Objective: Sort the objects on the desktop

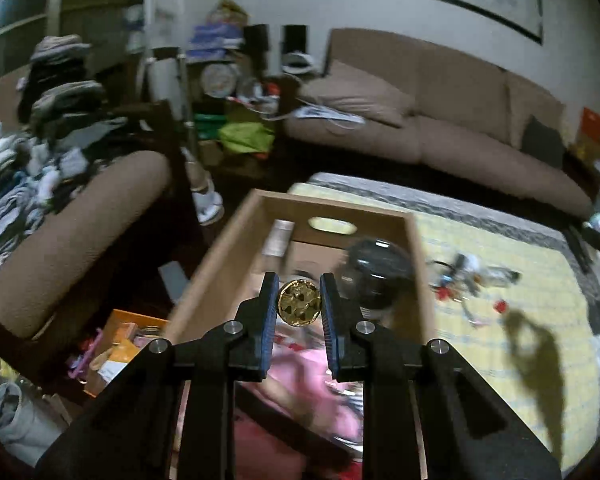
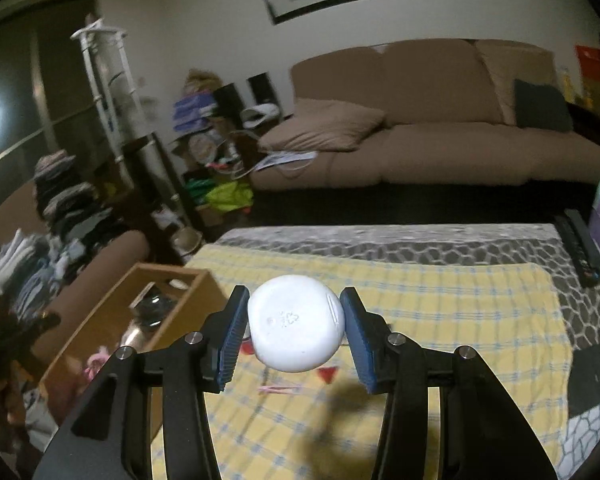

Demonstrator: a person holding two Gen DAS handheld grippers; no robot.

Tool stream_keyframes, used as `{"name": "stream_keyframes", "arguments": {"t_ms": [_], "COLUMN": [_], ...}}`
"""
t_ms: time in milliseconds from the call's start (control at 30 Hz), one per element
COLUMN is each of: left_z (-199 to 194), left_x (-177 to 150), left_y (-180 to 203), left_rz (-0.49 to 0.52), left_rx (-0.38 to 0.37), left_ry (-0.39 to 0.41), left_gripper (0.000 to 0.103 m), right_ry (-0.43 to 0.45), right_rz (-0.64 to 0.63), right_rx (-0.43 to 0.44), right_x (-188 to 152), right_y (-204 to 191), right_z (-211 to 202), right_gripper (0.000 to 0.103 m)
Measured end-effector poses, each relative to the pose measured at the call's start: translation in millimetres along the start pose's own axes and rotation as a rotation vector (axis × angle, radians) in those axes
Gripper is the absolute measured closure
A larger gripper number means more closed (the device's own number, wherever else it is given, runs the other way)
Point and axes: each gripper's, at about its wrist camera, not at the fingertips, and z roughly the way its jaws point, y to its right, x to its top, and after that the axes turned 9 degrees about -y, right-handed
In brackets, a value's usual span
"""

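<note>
In the left wrist view my left gripper (image 1: pixel 299 300) is shut on a small round gold foil-wrapped piece (image 1: pixel 299 303), held above the open wooden box (image 1: pixel 220 256). A dark rounded object (image 1: pixel 374 276), a pale tube and pink things lie inside that box. The right wrist view shows my right gripper (image 2: pixel 296 330) shut on a white plastic bottle (image 2: pixel 297 322), its embossed bottom facing the camera, above the yellow checked cloth (image 2: pixel 440 320). The wooden box (image 2: pixel 112 320) stands at the lower left there.
Small red and mixed bits (image 1: pixel 464 280) lie on the yellow cloth right of the box. A pink clip (image 2: pixel 278 389) and a red triangle (image 2: pixel 327 374) lie under the bottle. A black remote (image 2: pixel 582 246) rests at the table's right edge. Brown sofas (image 2: pixel 440 148) stand behind.
</note>
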Motion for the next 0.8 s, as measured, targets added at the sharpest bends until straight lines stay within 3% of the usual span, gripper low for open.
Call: {"name": "stream_keyframes", "arguments": {"t_ms": [167,267,400,533,667,800], "left_z": [13,9,-4,-5,-24,-32], "left_x": [0,3,10,16,19,24], "left_y": [-37,-47,-45,-46,-52,-63], "left_rz": [-0.117,-0.149,-0.067,-0.044,-0.029,-0.048], "left_rx": [-0.03,-0.021,-0.051,-0.157,-0.22,-0.267], "left_ry": [-0.037,0.008,0.104,0.113,0.173,0.182], "left_gripper": [0.084,0.084,0.084,0.084,0.084,0.084], "right_ry": [-0.046,-0.068,-0.099,-0.127,-0.132,-0.157], "right_rz": [-0.079,-0.121,-0.176,-0.219,-0.268,-0.246], "right_rx": [0.002,0.02,0.042,0.092,0.117,0.189], "right_x": [-2,-7,-17,-27,-37,-43], "right_y": [-38,-59,-88,-117,-149,-168], "right_z": [20,31,42,48,46,48], "right_gripper": [0.055,0.055,0.055,0.055,0.055,0.055]}}
